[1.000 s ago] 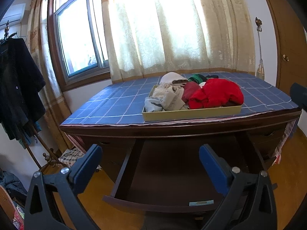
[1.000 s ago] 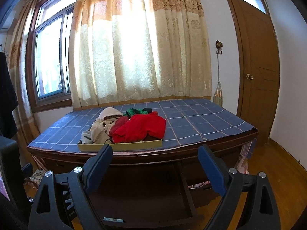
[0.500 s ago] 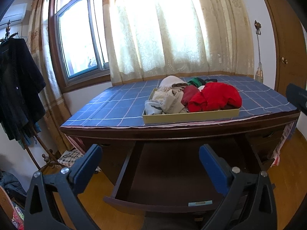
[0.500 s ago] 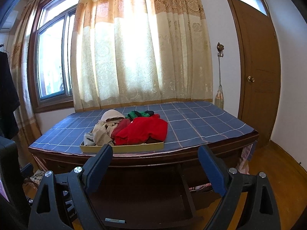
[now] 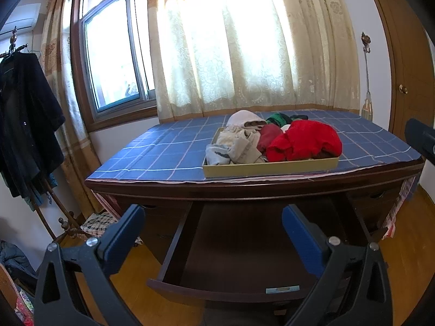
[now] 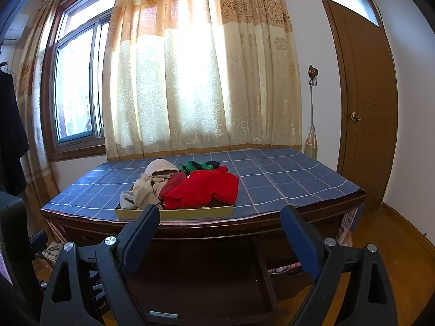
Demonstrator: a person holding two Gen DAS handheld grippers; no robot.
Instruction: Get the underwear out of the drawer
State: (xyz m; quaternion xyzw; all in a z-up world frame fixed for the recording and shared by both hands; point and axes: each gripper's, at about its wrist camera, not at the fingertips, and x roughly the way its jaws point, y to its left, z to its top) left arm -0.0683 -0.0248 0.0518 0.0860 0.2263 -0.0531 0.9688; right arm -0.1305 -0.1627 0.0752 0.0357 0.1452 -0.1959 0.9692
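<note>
The desk's middle drawer [image 5: 217,294] stands pulled out, its dark inside bare apart from a small pale label [image 5: 282,289] at the front. On the blue checked tabletop [image 5: 163,154] sits a shallow yellow tray [image 5: 272,167] heaped with underwear: a red piece [image 5: 304,141], beige ones [image 5: 239,146], a white one [image 5: 244,118] and a green one [image 5: 280,118]. My left gripper [image 5: 212,225] hangs open over the drawer, nothing between its blue pads. My right gripper [image 6: 220,217] is open too, in front of the tray [image 6: 174,214] and above the drawer [image 6: 206,279].
A coat rack with dark clothes [image 5: 24,125] stands at the left, with a checked cloth [image 5: 95,224] on the wooden floor under it. Curtains [image 6: 195,81] and a window are behind the desk. A brown door [image 6: 372,114] is at the right.
</note>
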